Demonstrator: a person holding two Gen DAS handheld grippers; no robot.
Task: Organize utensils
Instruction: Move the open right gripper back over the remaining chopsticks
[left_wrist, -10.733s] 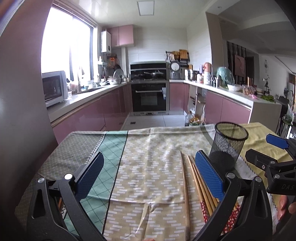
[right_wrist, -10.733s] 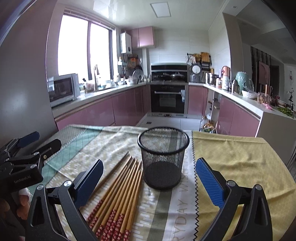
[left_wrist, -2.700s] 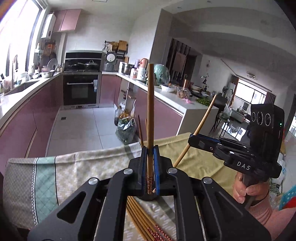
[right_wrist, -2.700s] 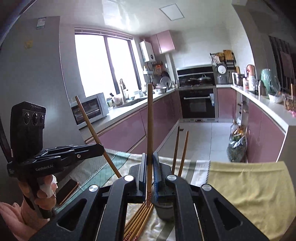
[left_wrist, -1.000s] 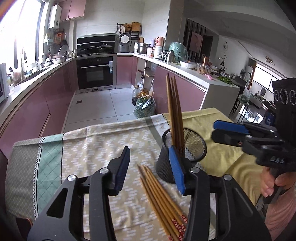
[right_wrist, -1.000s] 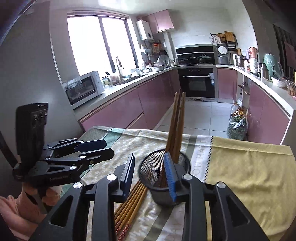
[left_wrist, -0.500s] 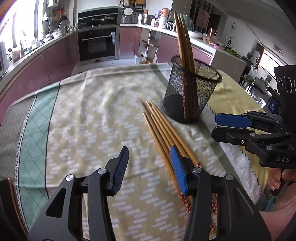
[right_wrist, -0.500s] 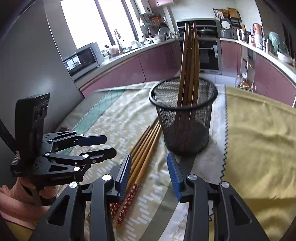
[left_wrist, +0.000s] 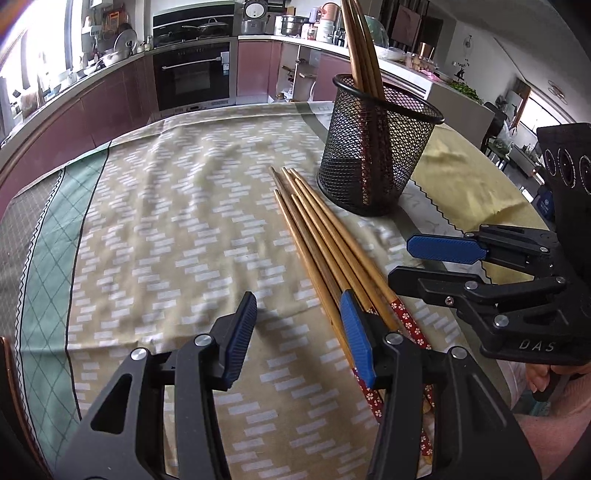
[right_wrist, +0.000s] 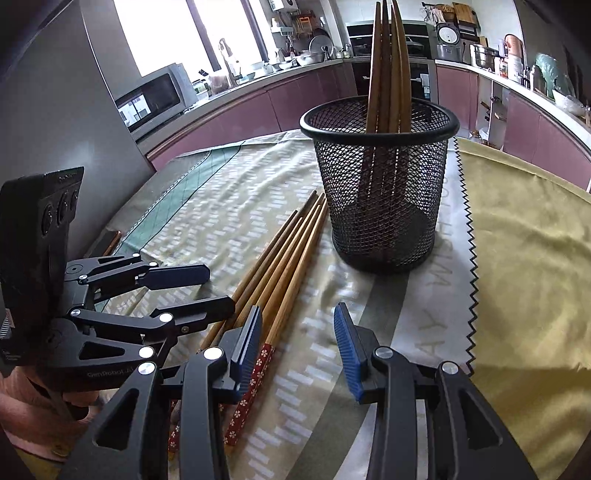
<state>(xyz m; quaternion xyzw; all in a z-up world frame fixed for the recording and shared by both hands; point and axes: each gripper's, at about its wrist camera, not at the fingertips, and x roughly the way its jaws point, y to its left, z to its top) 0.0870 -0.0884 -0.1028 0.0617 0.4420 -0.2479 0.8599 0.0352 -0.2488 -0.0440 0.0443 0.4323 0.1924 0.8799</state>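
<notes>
A black mesh cup (left_wrist: 376, 147) (right_wrist: 380, 184) stands on the tablecloth with several wooden chopsticks (right_wrist: 388, 66) upright in it. Several more chopsticks (left_wrist: 325, 243) (right_wrist: 280, 258) with red flowered ends lie flat on the cloth just left of the cup. My left gripper (left_wrist: 299, 336) is open and empty, low over the cloth, its right finger over the chopsticks' red ends. My right gripper (right_wrist: 295, 347) is open and empty, low, its left finger by the chopsticks' red ends. Each gripper shows in the other's view (left_wrist: 443, 262) (right_wrist: 184, 291).
The table carries a patterned beige and green cloth (left_wrist: 166, 221) and a yellow cloth (right_wrist: 524, 258) on the right. Behind it is a kitchen with pink cabinets, an oven (left_wrist: 192, 77) and a microwave (right_wrist: 155, 96).
Both grippers let chopsticks go into the cup, then dropped low toward the chopsticks lying on the cloth. In the last half second both moved a little closer to their red ends.
</notes>
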